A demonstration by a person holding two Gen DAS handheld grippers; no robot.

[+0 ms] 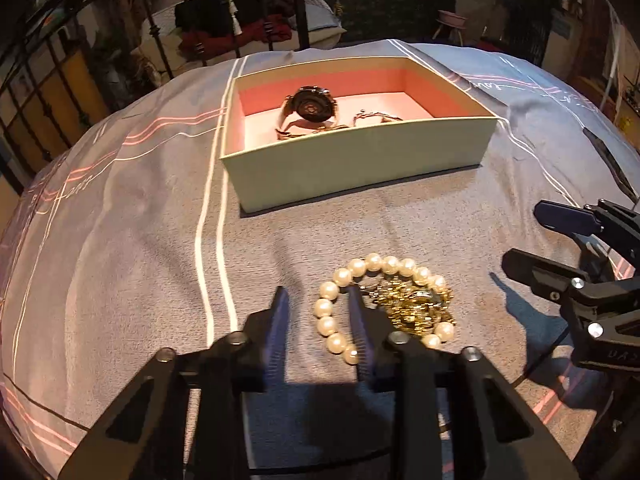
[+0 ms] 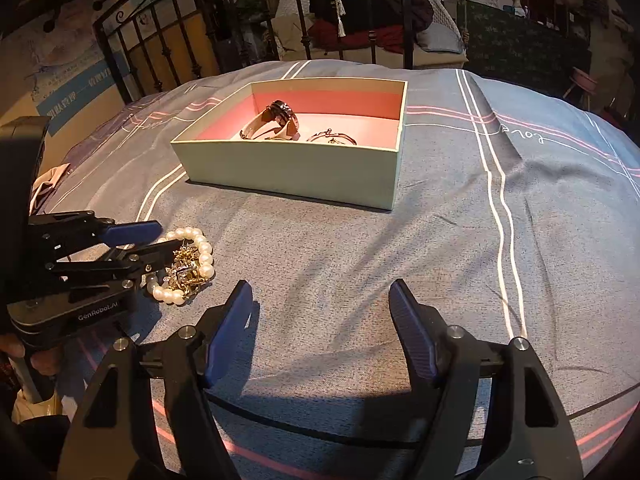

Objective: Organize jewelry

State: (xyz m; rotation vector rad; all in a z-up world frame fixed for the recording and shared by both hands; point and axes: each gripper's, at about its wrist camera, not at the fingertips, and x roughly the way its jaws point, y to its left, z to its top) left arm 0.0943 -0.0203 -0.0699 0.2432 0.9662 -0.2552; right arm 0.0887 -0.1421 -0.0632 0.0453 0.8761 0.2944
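Note:
A pearl bracelet (image 1: pixel 374 262) (image 2: pixel 206 258) lies on the grey bedspread with a heap of gold chain (image 1: pixel 416 308) (image 2: pixel 186 268) inside its ring. My left gripper (image 1: pixel 318 296) (image 2: pixel 168 236) straddles the bracelet's left arc. Its jaws stand apart: one finger sits inside the ring, the other outside on the cloth, clear of the pearls. My right gripper (image 2: pixel 320 292) (image 1: pixel 522 236) hangs open over bare cloth to the right of the jewelry, holding nothing. Beyond them is an open pale green box (image 1: pixel 360 164) (image 2: pixel 292 168) with a pink lining, holding a dark-faced watch (image 1: pixel 314 106) (image 2: pixel 280 114) and a thin bangle (image 1: pixel 376 118) (image 2: pixel 332 136).
The bedspread (image 2: pixel 440 240) has white and pink stripes and shallow wrinkles. A black metal bed frame (image 2: pixel 168 52) runs along the far edge, with piled clothes (image 2: pixel 372 12) behind it. A hand (image 2: pixel 24 352) grips the left tool's handle.

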